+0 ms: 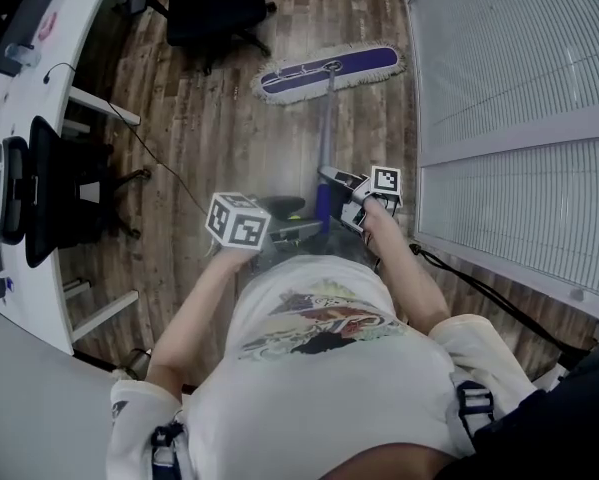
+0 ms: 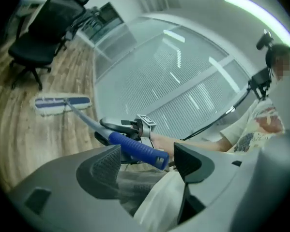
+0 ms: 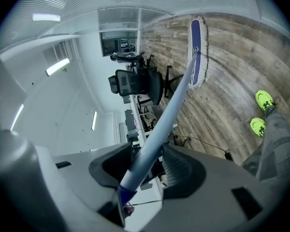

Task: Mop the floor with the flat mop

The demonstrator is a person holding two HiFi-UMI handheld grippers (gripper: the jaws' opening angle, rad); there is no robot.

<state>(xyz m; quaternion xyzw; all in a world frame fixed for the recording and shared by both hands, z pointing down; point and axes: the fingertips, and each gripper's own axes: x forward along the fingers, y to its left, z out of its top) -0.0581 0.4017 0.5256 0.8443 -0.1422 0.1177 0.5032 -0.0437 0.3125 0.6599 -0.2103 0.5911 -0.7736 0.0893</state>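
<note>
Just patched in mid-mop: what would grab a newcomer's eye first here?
The purple flat mop head lies on the wood floor beside the white blinds, a black office chair to its left. Its pole runs back into the right tongs, shut on it; the left tongs stand open around the blue grip, not pressing it.

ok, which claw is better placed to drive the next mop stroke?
Right. The right claw is shut on the mop pole, which runs straight to the mop head. The left claw is open, its pads off the blue grip.
</note>
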